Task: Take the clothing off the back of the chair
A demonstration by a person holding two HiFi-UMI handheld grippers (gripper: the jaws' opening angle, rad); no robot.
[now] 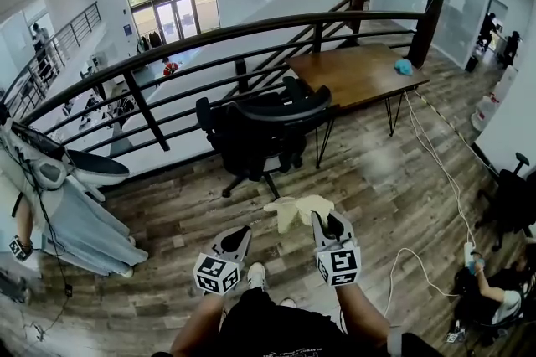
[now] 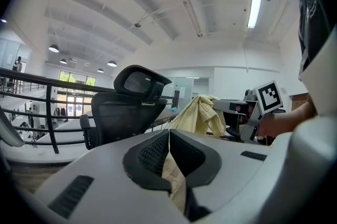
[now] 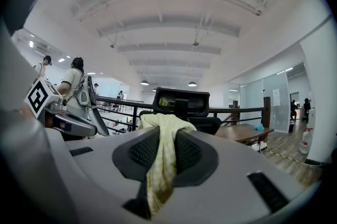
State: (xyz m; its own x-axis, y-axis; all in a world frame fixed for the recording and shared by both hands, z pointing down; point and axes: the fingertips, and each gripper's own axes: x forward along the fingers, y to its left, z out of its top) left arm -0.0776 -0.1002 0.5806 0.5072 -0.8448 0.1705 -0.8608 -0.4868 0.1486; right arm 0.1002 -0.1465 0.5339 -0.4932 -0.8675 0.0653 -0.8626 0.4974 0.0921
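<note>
Wood-plank floor [image 1: 402,179] covers an upper level bounded by a dark railing [image 1: 167,54], with a black chair [image 1: 255,133] standing at a wooden table [image 1: 352,70]. The garment [image 1: 297,209], pale yellow with a fine check, is off the chair back and well apart from the chair, on the near side of it, above the floor. It is stretched between the left gripper [image 1: 237,236] and the right gripper [image 1: 325,223], which are held side by side in front of the person. In the left gripper view, the ribbed pads [image 2: 152,154] are closed on a thin edge of the fabric; the fabric runs up out of the jaws and across to a bunched mass at the right gripper. In the right gripper view, the jaws are nearly together and pinch a thicker fold, which drapes over the jaw tips and hangs down between the pads [image 3: 142,152]. Both grippers touch only the garment. The chair back shows bare behind the fabric in both gripper views.
</note>
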